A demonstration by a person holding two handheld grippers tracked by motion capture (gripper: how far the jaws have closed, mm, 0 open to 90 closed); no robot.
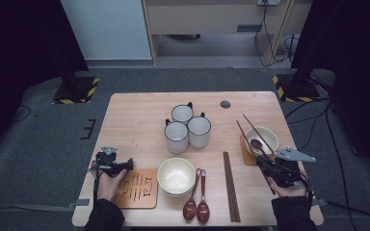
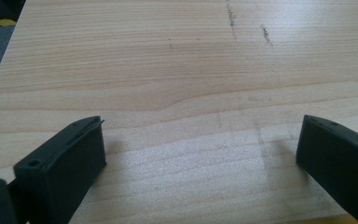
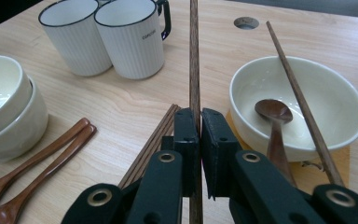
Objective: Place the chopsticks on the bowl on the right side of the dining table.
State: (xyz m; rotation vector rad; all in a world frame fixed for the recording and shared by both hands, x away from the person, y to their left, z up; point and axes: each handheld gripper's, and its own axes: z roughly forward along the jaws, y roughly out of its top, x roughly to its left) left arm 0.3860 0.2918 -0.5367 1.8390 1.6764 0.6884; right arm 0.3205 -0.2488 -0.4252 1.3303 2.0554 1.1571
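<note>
Dark brown wood, thin and straight with a fine grain, makes up the chopstick (image 3: 195, 60) that we see clamped between the black pads of the right gripper (image 3: 200, 122); its jaws are clenched on it, and the stick runs straight ahead from the pads, also passing back beneath them. Just right of those jaws sits a glossy cream bowl (image 3: 340, 100) on an orange-brown mat (image 3: 335, 164), with a dark wooden spoon (image 3: 273, 112) lying in it and a second chopstick (image 3: 298, 93) leaning across its rim. Left of the jaws a bundle of dark chopsticks (image 3: 156, 137) lies flat on the pale wood-grain table (image 3: 116, 102), and farther left lie two reddish wooden spoons (image 3: 42, 156) and stacked cream bowls (image 3: 9, 112). Ribbed white mugs (image 3: 121, 39) with dark rims stand ahead to the left.

From above, we see the right hand (image 1: 283, 188) gripping its tool near the table's edge, pointing away from the person. The left gripper (image 2: 200, 154) hangs low over bare table, its jaws released and wide apart with nothing between them.
</note>
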